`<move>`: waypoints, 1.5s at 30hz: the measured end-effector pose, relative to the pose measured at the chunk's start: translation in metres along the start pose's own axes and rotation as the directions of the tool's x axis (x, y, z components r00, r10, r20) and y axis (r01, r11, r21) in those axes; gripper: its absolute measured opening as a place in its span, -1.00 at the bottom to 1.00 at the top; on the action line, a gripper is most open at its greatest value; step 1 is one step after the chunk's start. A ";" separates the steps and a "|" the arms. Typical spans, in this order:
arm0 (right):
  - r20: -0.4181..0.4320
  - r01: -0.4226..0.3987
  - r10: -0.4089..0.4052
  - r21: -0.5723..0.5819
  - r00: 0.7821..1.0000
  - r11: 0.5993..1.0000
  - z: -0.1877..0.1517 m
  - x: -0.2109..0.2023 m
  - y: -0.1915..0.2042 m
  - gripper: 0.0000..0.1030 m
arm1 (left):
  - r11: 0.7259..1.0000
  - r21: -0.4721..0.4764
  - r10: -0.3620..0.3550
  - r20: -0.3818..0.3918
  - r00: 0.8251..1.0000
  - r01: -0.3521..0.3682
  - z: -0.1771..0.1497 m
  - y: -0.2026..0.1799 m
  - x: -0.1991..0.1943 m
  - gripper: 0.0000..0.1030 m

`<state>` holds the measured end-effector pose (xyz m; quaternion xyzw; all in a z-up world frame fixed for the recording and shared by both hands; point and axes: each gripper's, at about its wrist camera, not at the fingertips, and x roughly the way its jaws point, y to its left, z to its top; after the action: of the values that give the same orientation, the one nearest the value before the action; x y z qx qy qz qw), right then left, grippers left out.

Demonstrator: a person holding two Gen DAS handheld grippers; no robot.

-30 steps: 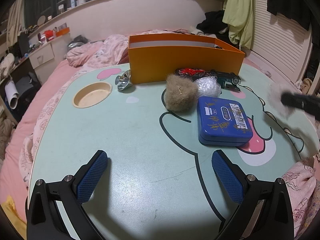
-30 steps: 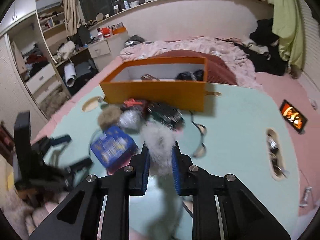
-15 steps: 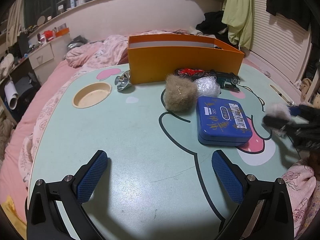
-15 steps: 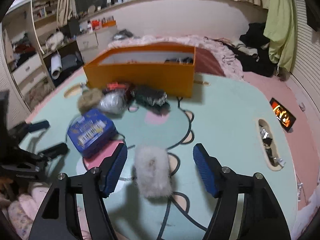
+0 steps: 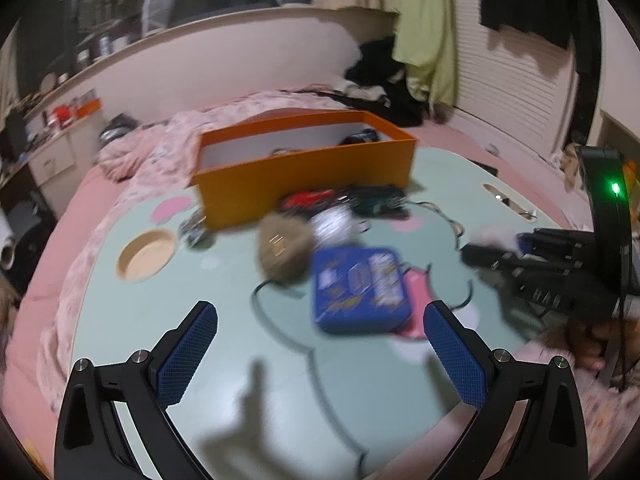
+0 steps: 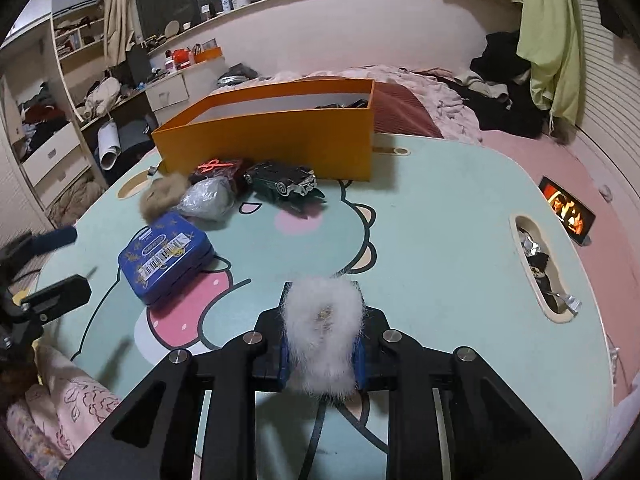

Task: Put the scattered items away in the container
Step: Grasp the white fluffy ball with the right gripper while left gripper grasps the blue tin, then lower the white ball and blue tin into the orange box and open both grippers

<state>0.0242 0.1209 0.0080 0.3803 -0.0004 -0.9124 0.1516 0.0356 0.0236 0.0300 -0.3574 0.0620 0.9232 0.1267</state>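
Observation:
My right gripper (image 6: 322, 312) has its jaws closing, and the pads press on a white fluffy fur piece (image 6: 322, 336) just above the mint-green table (image 6: 440, 240). An orange box (image 6: 272, 148) stands at the far side, with some dark items inside. In front of it lie a blue tin (image 6: 168, 248), a brown fur ball (image 6: 160, 196), a silvery plastic bundle (image 6: 208, 200), a dark toy car (image 6: 284, 182) and a red item (image 6: 216, 166). My left gripper (image 5: 320, 344) hangs open and holds nothing, short of the blue tin (image 5: 360, 288) and away from the orange box (image 5: 304, 176).
A round cup recess (image 5: 146, 254) and a small metal piece (image 5: 196, 228) sit left of the box. A slot (image 6: 536, 264) in the table's right side holds small bits. A lit phone (image 6: 568, 210) lies on the pink bedding beyond it. Bedding surrounds the table.
The right gripper had let go of the white fur piece onto the table with jaws wide, and now grips it again. The left gripper has lifted, so I see more of the box's inside.

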 end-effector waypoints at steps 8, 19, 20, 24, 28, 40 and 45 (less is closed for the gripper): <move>0.001 0.005 -0.005 -0.010 1.000 1.000 0.000 0.000 0.003 -0.52 | 0.999 -0.047 -0.001 -0.144 0.990 -0.006 0.021 -0.009 0.048 0.53; -0.006 0.022 -0.022 -0.019 1.000 1.000 0.002 -0.001 0.004 -0.52 | 0.992 -0.105 -0.070 -0.053 0.996 0.064 0.011 0.010 0.013 0.27; -0.006 0.020 -0.020 -0.022 1.000 1.000 0.004 -0.001 0.005 -0.52 | 0.993 -0.099 -0.069 -0.039 0.997 0.065 0.016 0.012 0.009 0.27; 0.051 -0.013 0.014 -0.030 0.999 0.999 0.031 -0.014 0.008 -0.52 | 0.997 -0.071 -0.041 0.014 0.999 0.041 0.051 0.022 -0.004 0.27; 0.110 -0.013 0.018 -0.042 0.994 0.999 0.086 -0.016 0.011 -0.52 | 0.995 -0.101 0.004 0.069 0.998 0.003 0.101 0.043 0.001 0.27; 0.014 0.063 -0.065 0.128 0.998 0.990 0.203 0.083 -0.005 -0.06 | 0.976 -0.167 0.135 -0.021 0.991 -0.137 0.168 0.076 0.096 0.34; 0.019 0.087 -0.095 0.268 0.995 0.960 0.186 0.083 -0.026 0.33 | 0.979 -0.136 0.158 0.050 0.986 -0.150 0.148 0.070 0.069 0.77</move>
<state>-0.1678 0.1011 0.0796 0.3825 -0.1082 -0.9158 0.0569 -0.1285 -0.0004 0.0947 -0.3311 0.0247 0.9427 0.0329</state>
